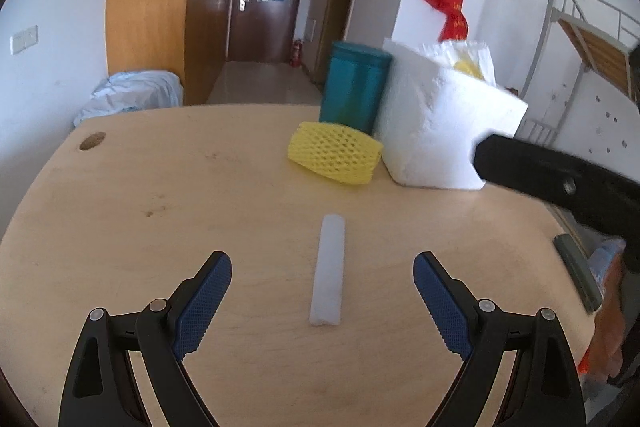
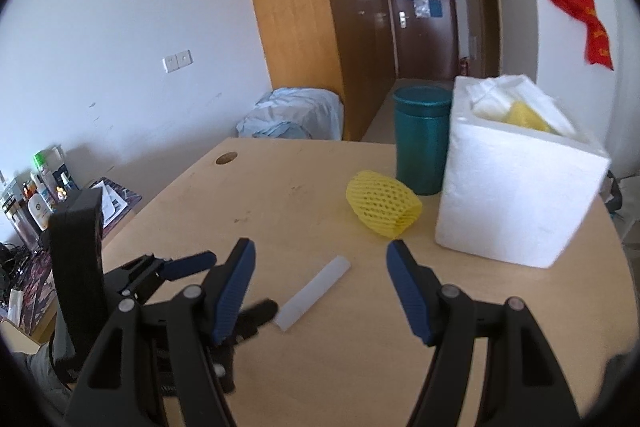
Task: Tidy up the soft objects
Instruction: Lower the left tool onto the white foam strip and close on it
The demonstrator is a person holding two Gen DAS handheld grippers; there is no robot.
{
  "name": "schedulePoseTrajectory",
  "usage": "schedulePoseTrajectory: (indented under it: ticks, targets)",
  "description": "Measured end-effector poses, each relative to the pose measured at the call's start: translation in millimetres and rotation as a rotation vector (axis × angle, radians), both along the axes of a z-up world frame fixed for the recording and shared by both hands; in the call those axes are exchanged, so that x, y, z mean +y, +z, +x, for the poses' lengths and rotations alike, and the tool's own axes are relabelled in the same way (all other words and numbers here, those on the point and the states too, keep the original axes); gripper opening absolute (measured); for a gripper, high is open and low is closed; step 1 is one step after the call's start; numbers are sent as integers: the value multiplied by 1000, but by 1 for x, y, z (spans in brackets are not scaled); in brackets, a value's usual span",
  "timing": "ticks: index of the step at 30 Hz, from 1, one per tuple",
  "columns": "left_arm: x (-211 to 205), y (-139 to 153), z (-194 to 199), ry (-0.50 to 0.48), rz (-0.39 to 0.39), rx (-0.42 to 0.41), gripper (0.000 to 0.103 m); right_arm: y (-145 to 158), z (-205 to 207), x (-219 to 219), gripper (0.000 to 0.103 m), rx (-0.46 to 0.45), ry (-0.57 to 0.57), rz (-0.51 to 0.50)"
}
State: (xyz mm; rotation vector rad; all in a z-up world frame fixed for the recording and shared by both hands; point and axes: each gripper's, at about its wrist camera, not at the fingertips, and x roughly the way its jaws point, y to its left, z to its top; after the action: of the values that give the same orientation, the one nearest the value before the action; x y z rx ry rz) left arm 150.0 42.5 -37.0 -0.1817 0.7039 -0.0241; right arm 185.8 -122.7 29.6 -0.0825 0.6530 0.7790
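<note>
A white foam strip (image 1: 329,273) lies flat on the wooden table (image 1: 160,187), just ahead of my left gripper (image 1: 322,267), whose blue pads stand wide open on either side of it without touching. In the right wrist view the same strip (image 2: 314,293) lies between and ahead of my open right gripper (image 2: 320,255), and the left gripper (image 2: 224,279) shows low at the left beside it. A yellow foam net sleeve (image 1: 335,159) (image 2: 384,203) lies on its side near a white foam box (image 1: 444,123) (image 2: 516,183) that holds white and yellow foam pieces.
A teal cylindrical bin (image 1: 354,87) (image 2: 422,139) stands behind the sleeve, touching the box. The table has a cable hole (image 1: 92,141) at its far left corner. Bottles and clutter (image 2: 36,191) sit on a lower surface left of the table. A bunk-bed ladder (image 1: 592,39) stands at the right.
</note>
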Motion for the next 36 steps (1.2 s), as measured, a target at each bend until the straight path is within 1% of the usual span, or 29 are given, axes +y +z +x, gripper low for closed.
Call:
schedulePoseTrajectory:
  ticks: [1, 4, 6, 8, 9, 12, 14, 17, 18, 20, 23, 24, 25, 26, 30, 32, 34, 36]
  targets:
    - [-2, -4, 5, -8, -4, 19, 92, -2, 4, 2, 72, 1, 6, -5]
    - [-7, -12, 13, -12, -1, 43, 92, -6, 19, 11, 72, 16, 29, -15]
    - [-9, -15, 19, -7, -5, 58, 91, -11, 32, 17, 72, 31, 25, -33]
    - [-7, -18, 23, 14, -6, 62, 87, -18, 43, 23, 72, 43, 23, -61]
    - [-5, -19, 24, 25, -7, 60, 86, -20, 47, 25, 72, 48, 27, -66]
    - [1, -25, 31, 53, -24, 78, 82, -25, 55, 28, 72, 56, 42, -62]
    - [1, -31, 38, 64, -18, 97, 75, -26, 59, 31, 72, 63, 69, -54]
    - [0, -38, 47, 72, 0, 126, 73, -29, 64, 36, 72, 44, 74, -77]
    - [0, -40, 50, 72, 3, 131, 73, -30, 67, 36, 72, 49, 76, -77]
    - [0, -42, 54, 69, -3, 141, 69, -31, 71, 34, 72, 58, 80, -67]
    - [0, -47, 61, 69, 8, 157, 68, -32, 75, 29, 72, 65, 78, -57]
    - [0, -48, 63, 69, 8, 166, 65, -32, 77, 27, 72, 67, 79, -53]
    - [1, -50, 64, 70, 5, 174, 60, -31, 78, 26, 72, 70, 79, -48]
    - [1, -52, 66, 68, 2, 183, 57, -31, 79, 24, 72, 72, 77, -44]
    - [-1, -56, 68, 60, 16, 194, 54, -29, 81, 17, 72, 76, 70, -30]
    - [-2, -57, 68, 49, 18, 193, 47, -30, 83, 16, 72, 82, 67, -24]
    - [-4, -57, 68, 44, 20, 192, 43, -30, 83, 16, 72, 86, 69, -21]
    - [-7, -57, 67, 32, 19, 193, 35, -30, 83, 16, 72, 85, 69, -21]
